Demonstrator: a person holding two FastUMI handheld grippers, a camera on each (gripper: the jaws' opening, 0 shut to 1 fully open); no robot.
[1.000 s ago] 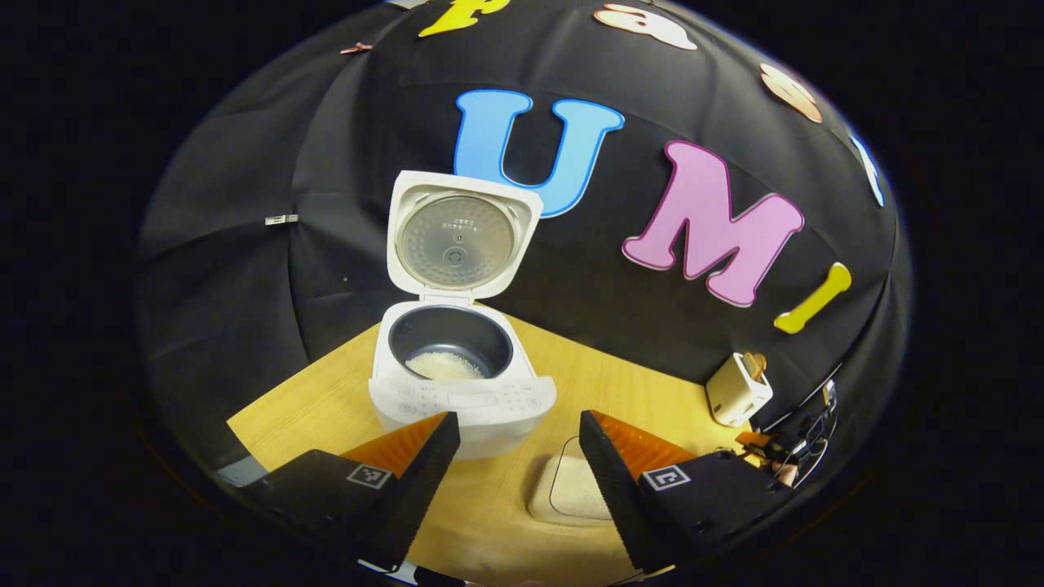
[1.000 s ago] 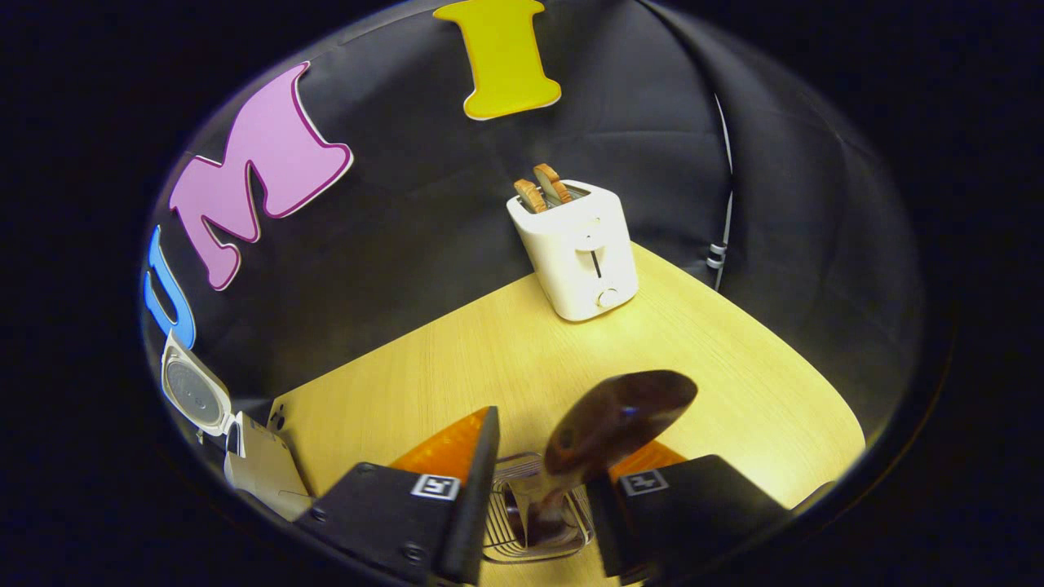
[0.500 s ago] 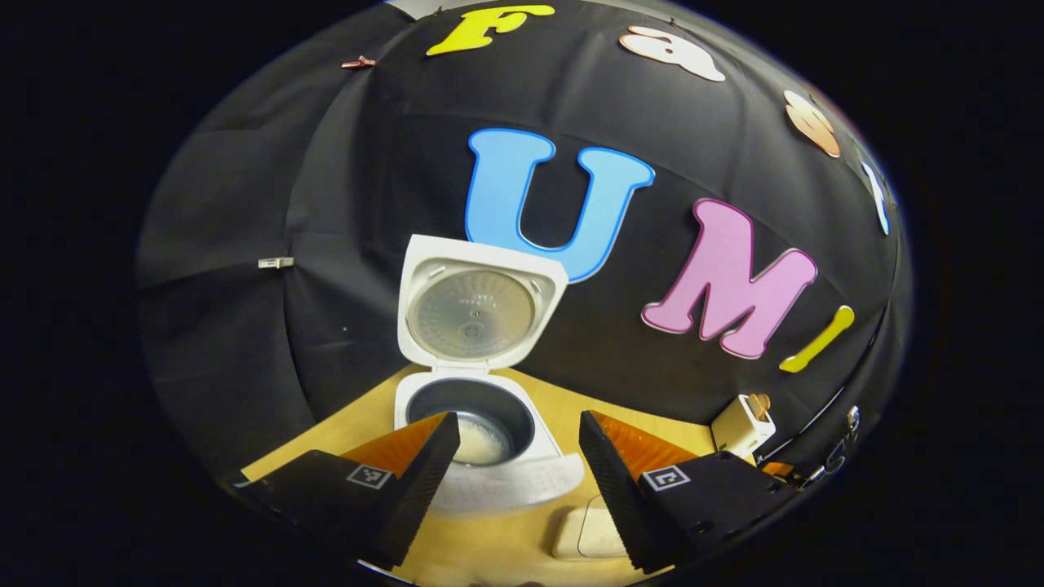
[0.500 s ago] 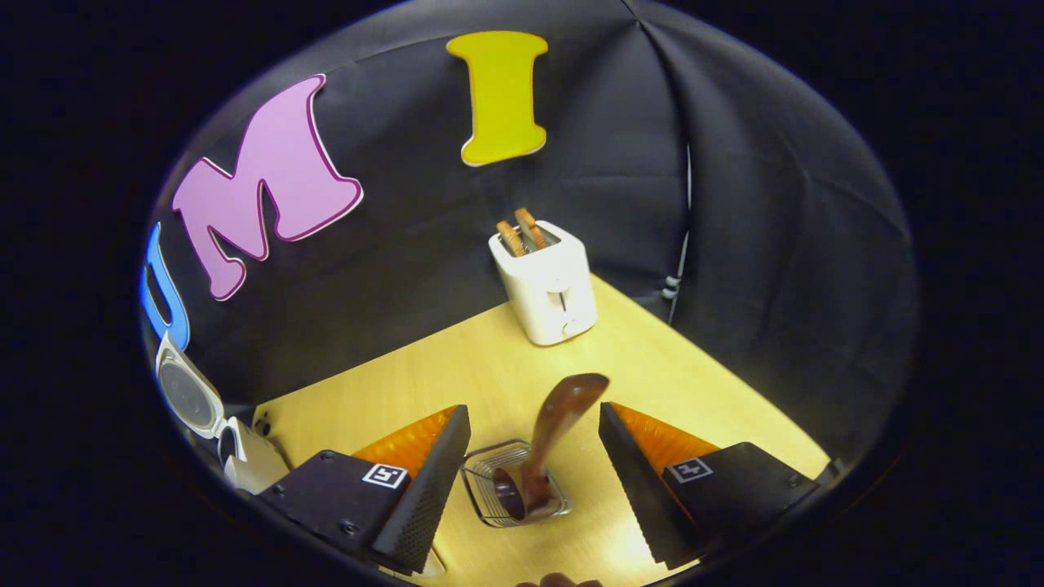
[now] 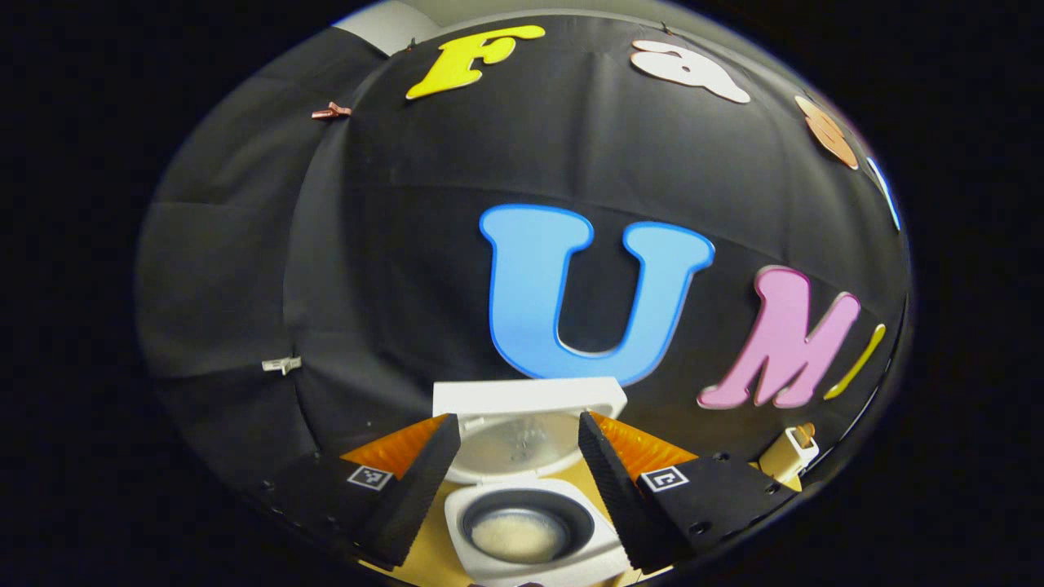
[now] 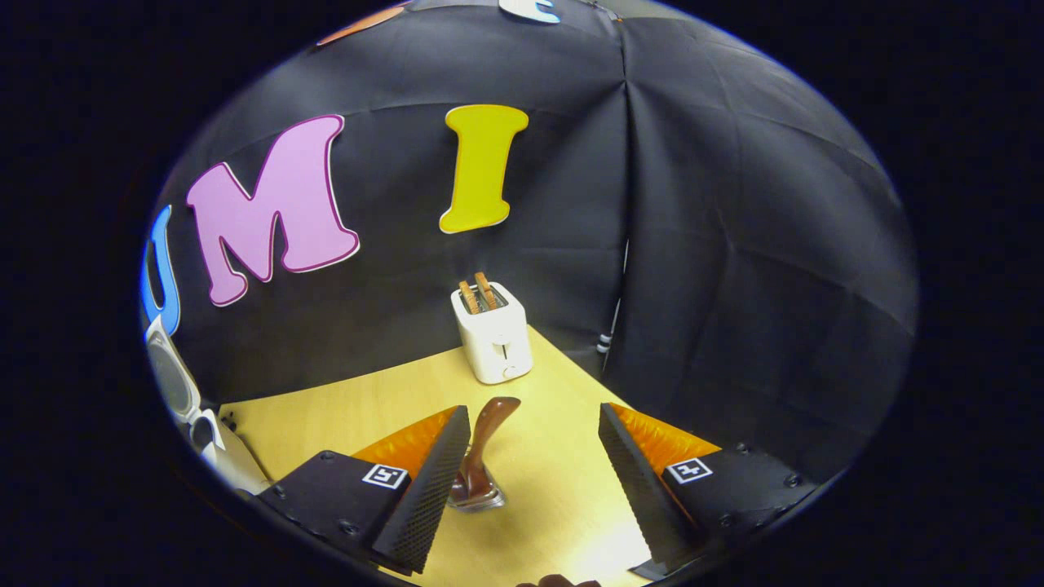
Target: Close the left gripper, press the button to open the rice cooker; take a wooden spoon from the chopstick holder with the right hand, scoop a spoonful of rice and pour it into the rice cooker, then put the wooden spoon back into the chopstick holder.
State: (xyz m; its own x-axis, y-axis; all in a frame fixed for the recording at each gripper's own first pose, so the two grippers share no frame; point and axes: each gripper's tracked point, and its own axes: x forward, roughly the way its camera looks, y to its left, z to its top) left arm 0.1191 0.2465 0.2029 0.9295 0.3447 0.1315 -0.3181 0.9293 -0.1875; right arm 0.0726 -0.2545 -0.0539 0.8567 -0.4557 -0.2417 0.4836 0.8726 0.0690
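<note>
Your right gripper (image 6: 530,481) hangs spread and empty because the wooden spoon (image 6: 483,447) stands back in its chopstick holder (image 6: 481,499), while your left gripper (image 5: 517,489), also apart, idles above the open rice cooker (image 5: 530,530).

The left gripper view sits high and close above the open rice cooker (image 5: 528,522), looking across its raised lid at the black booth wall, with its own fingers (image 5: 412,489) at the bottom. The right gripper view looks from farther back, down over the wooden table (image 6: 391,408) toward the corner where the toaster (image 6: 492,333) stands. Both views share the toaster (image 5: 789,451) and the rice cooker (image 6: 196,408), which lies at the right gripper view's far left edge.
</note>
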